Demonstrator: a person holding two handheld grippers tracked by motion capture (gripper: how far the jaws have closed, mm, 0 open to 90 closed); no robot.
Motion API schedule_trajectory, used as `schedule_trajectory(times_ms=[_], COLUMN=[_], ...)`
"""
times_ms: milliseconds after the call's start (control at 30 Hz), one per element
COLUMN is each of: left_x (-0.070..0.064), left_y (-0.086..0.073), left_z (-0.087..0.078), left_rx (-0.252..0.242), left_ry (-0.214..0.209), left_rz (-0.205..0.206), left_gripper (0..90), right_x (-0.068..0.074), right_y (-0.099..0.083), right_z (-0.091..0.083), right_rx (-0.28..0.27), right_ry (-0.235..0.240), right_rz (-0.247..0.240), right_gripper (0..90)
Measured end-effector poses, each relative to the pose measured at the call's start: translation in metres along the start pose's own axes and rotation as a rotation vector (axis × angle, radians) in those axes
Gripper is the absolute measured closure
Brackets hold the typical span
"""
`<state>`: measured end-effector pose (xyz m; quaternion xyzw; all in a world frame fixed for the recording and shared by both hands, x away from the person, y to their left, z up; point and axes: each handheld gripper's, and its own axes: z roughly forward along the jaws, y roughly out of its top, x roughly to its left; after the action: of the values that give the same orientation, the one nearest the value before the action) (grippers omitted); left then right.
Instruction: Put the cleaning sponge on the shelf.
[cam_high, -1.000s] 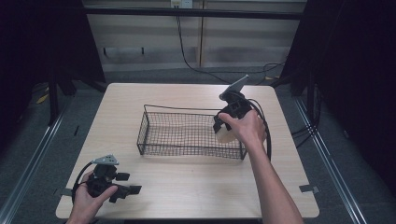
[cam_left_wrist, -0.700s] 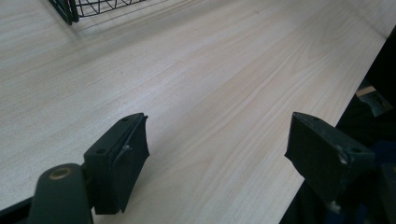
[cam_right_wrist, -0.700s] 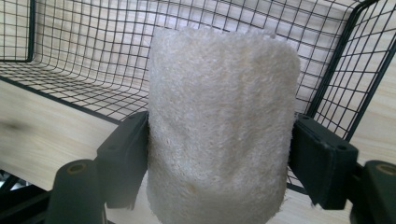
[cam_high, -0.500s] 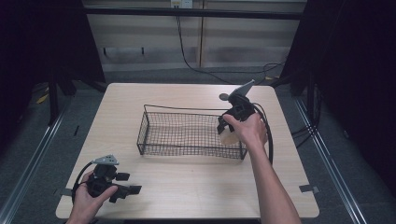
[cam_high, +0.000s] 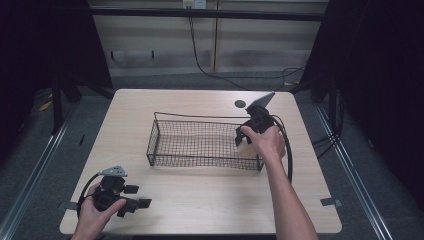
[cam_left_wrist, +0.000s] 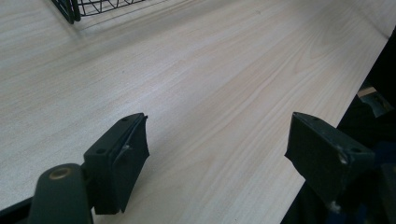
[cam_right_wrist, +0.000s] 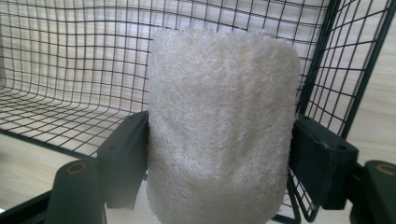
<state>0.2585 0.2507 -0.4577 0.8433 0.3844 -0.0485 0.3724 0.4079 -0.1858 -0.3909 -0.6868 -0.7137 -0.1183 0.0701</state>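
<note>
A black wire basket (cam_high: 200, 119) stands in the middle of the wooden table (cam_high: 200, 200). My right gripper (cam_high: 243, 138) is at the basket's right end, shut on a cream rolled terry towel (cam_right_wrist: 222, 140). In the right gripper view the towel stands upright between the two jaws, with the basket's mesh (cam_right_wrist: 70, 70) right behind and around it. My left gripper (cam_high: 138, 196) rests near the table's front left corner. It is open, with only bare wood between its jaws (cam_left_wrist: 219, 135). A corner of the basket (cam_left_wrist: 70, 9) shows far off in the left gripper view.
A small dark round mark (cam_high: 240, 104) lies on the table behind the basket's right end. The right gripper's black cable (cam_high: 289, 150) loops over the table's right side. The table's right front edge (cam_left_wrist: 336, 121) is close to the left gripper.
The right hand has moved slightly right and down at the basket's right end, carrying the towel lower behind the wire. The left hand and gripper have stayed put.
</note>
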Motion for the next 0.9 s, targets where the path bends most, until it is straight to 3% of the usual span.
schedule_trajectory(times_ms=[567, 767, 900], left_x=[0.001, 0.000, 0.000], left_y=[0.000, 0.000, 0.000], left_z=[0.000, 0.000, 0.000], left_rx=[0.000, 0.000, 0.000], left_ry=[-0.001, 0.001, -0.001], left_rz=[0.001, -0.002, 0.001], left_gripper=[20.3, 20.3, 20.3], right_x=[-0.001, 0.001, 0.003], right_y=[0.001, 0.001, 0.001], right_z=[0.031, 0.037, 0.042], right_rx=[0.027, 0.040, 0.044], right_ry=[-0.074, -0.112, -0.112], right_rz=[0.030, 0.006, 0.012], right_gripper=[25.9, 25.8, 25.7])
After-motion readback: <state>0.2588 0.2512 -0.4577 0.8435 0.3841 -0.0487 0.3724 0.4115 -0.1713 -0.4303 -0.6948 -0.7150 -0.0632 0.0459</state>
